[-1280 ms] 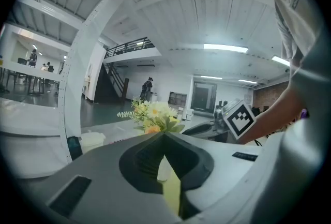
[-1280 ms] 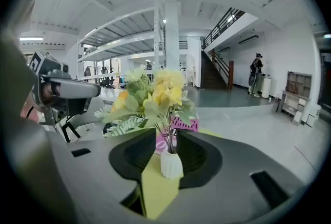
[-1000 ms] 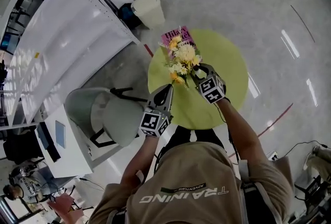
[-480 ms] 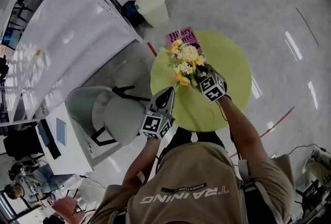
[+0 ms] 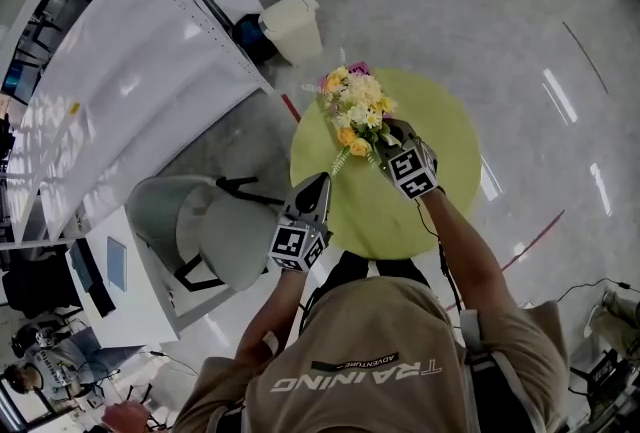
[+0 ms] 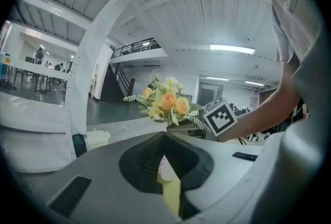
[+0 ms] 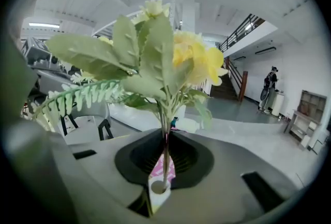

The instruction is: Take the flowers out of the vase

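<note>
The left claw [image 5: 318, 187] hovers closed and empty over the green table's [image 5: 440, 136] near edge. The flowers [image 5: 355, 106] stand above the table, their stem pinched in the right claw [image 5: 387, 135], whose jaws have just been closing. The stem's foot reaches the white vase's [image 7: 156, 190] mouth.

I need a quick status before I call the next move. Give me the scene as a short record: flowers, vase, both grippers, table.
flowers: yellow and cream bunch, held over the table's far side
right gripper: jaws have just been closing, now clamped on the stems
vase: white, directly below the stems; cannot tell whether the stem ends are clear of its mouth
left gripper: jaws together, empty, near the table's near edge
table: round, yellow-green
</note>
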`<act>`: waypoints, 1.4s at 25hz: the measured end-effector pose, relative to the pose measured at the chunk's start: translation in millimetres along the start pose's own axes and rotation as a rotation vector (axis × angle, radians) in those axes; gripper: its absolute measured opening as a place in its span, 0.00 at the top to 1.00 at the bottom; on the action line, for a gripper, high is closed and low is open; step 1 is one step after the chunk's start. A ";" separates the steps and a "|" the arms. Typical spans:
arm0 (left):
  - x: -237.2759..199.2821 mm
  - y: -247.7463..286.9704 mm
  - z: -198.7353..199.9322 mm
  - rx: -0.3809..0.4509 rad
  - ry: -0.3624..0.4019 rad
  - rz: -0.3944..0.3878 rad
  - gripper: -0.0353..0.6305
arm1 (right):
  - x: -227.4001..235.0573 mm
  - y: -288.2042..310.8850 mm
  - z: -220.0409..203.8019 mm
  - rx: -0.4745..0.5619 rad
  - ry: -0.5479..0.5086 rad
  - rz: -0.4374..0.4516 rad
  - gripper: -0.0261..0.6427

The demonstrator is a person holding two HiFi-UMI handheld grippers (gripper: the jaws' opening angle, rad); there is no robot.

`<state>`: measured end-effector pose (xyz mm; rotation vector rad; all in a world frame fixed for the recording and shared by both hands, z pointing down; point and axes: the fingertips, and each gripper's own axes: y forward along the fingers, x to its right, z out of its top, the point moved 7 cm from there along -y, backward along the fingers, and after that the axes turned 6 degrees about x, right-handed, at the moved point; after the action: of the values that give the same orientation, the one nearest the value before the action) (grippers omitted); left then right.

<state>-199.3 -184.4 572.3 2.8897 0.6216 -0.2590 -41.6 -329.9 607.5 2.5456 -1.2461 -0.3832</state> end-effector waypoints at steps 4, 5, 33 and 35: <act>0.0 -3.8 4.1 0.010 -0.001 -0.008 0.94 | 2.6 -9.4 25.3 0.055 0.026 -0.029 0.91; 0.0 -5.1 5.3 0.012 0.000 -0.010 0.94 | 3.4 -12.4 32.0 0.069 0.033 -0.037 0.91; 40.0 -12.8 4.0 0.021 -0.031 -0.125 0.94 | 25.4 -148.1 -44.3 -0.101 0.346 -0.298 0.91; 44.8 -9.4 1.2 0.007 -0.030 -0.136 0.94 | 25.7 -154.8 -71.2 -0.153 0.373 -0.319 0.91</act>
<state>-163.1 -158.8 560.7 2.8484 0.8146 -0.3228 110.8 -249.8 614.5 2.5290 -0.6559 -0.0558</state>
